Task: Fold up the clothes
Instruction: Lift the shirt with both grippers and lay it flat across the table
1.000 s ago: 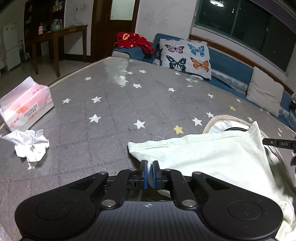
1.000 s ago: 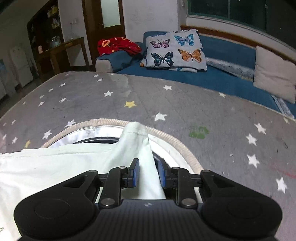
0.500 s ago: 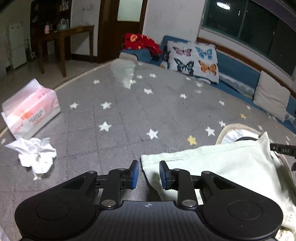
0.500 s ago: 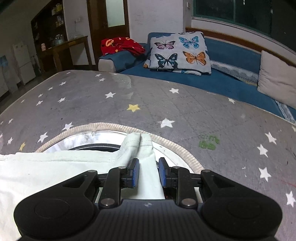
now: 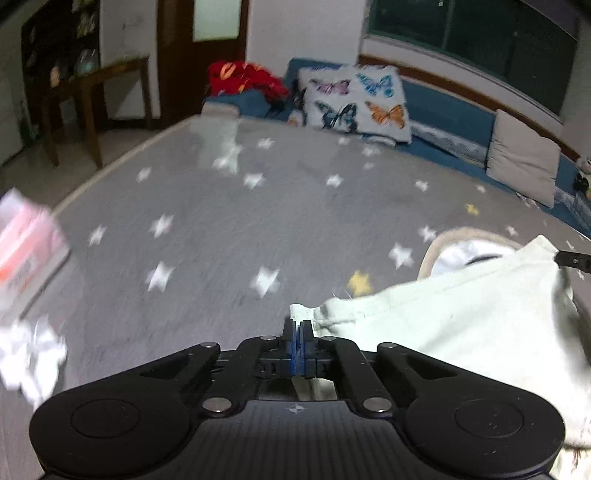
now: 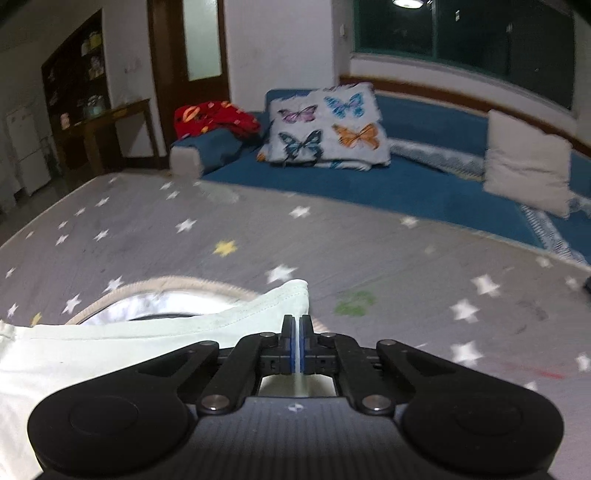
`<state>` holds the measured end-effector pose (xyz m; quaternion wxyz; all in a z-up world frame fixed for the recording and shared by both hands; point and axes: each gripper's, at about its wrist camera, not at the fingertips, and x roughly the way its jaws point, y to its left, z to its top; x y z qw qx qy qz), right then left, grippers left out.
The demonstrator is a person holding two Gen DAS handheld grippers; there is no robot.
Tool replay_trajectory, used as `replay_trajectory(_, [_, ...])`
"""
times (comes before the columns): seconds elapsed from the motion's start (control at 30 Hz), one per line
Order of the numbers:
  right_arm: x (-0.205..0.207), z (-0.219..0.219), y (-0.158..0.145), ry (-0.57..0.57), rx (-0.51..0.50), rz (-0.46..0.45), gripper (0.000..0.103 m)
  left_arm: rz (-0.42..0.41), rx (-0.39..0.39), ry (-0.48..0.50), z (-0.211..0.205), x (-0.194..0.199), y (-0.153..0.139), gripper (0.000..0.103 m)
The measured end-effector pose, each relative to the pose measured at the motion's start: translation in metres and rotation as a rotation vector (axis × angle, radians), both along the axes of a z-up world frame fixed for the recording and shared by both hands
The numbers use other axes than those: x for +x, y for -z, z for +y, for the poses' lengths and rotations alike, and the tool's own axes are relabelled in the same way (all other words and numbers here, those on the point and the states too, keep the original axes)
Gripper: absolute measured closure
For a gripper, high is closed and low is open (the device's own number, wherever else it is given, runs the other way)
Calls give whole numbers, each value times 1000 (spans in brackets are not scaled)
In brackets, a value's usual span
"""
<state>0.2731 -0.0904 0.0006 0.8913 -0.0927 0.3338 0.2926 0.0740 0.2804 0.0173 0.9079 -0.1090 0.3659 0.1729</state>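
The pale garment [image 5: 461, 332] is clamped at opposite corners by left gripper [image 5: 297, 328] and right gripper [image 6: 296, 325]

Dim indoor night light, ceiling lamp [image 6: 406, 3] glare in window, motion blur, fisheye-bent edges

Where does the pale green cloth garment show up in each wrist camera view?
Left wrist: pale green cloth garment lower right, corner pinched in left gripper.
Right wrist: lower left, corner in right gripper.
Shared landmark: butterfly-print pillow.
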Motion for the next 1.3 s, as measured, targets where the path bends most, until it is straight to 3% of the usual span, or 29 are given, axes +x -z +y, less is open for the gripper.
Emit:
replay_trajectory(0.13, [12,-24,-15,76,-1,-32,102,-77,45,38,-11,35,-24,102])
replay_trajectory(0.4, [45,-68,-24,231,-2,-71,102,-220,209,146,-60,126,-55,103])
replay_trajectory(0.5, [60,-79,-17,275,-13,-57,102,-222,210,140,-68,158,-46,103])
replay_trajectory(0.63, [74,-97,-1,292,-31,-5,98,-154,170,106,-70,185,-20,102])
replay_trajectory(0.7, [75,-104,2,281,-34,20,97,-118,129,115,-69,185,-10,102])
replay_trajectory(0.8, [64,-120,-1,265,-44,51,94,-91,133,144,-71,173,-6,100])
replay_trajectory(1.03, [13,-158,-13,226,-22,137,87,-56,99,189,-72,116,-11,98])
replay_trajectory(1.17, [-23,-177,-16,206,-38,163,84,-28,105,217,-77,79,-11,80])
replay_trajectory(1.2, [-29,-181,-16,203,-37,172,79,-25,104,221,-78,69,-12,75])
replay_trajectory(1.23, [-35,-185,-16,200,-35,181,73,-24,102,225,-78,58,-11,74])
replay_trajectory(1.3, [-49,-193,-13,197,-31,199,71,-22,96,234,-80,37,-11,74])
